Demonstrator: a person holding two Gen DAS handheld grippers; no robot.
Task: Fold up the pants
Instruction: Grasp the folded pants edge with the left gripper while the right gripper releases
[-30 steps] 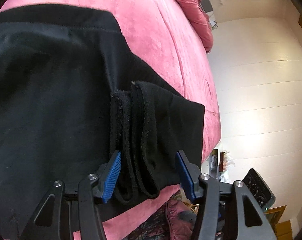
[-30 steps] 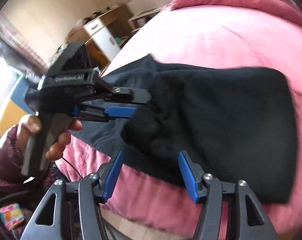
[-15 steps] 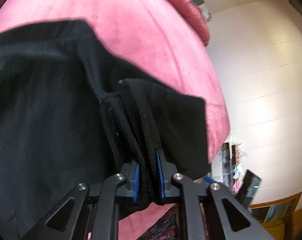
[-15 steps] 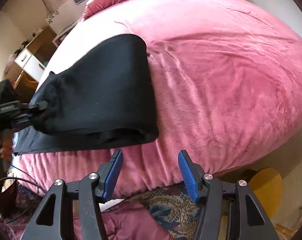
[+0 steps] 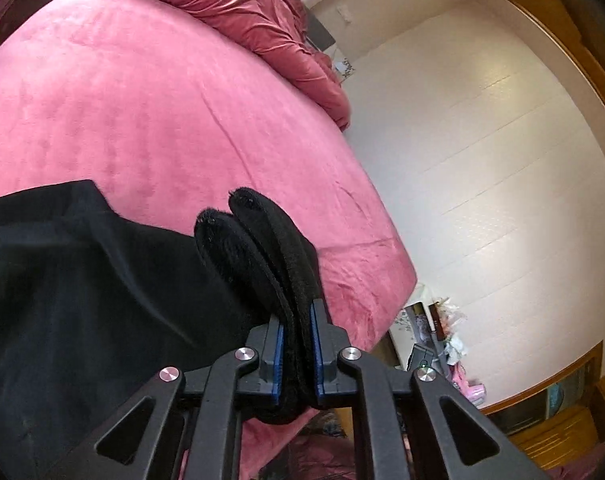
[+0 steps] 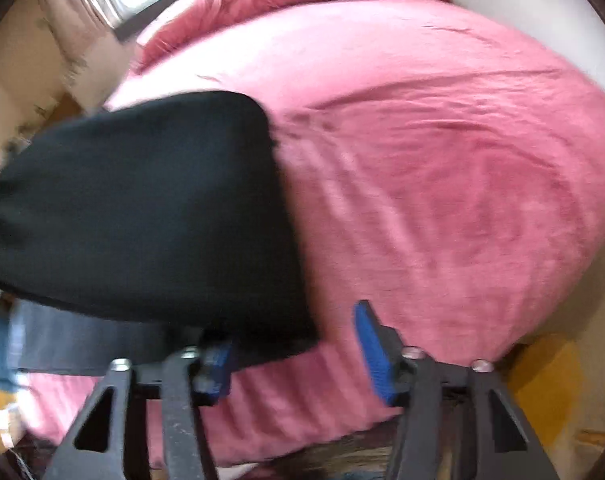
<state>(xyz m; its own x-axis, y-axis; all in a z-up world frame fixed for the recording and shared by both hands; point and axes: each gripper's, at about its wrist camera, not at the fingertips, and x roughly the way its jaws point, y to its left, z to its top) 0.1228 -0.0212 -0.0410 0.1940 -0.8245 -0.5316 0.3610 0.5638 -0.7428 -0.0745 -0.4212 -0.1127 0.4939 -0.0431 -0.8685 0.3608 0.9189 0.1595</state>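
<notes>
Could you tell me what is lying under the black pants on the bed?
The black pants rest on the pink bedspread, which shows all around them; whatever lies directly beneath is covered.

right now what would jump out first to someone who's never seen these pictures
The black pants against the bright pink bed cover stand out, lying at the cover's near left edge. In the left wrist view the left gripper is shut on a thick bunched fold of them, while the right gripper is open at their corner.

There are no words, numbers or signs to read here. The small things by the far wall are too tiny and blurry to tell.
</notes>
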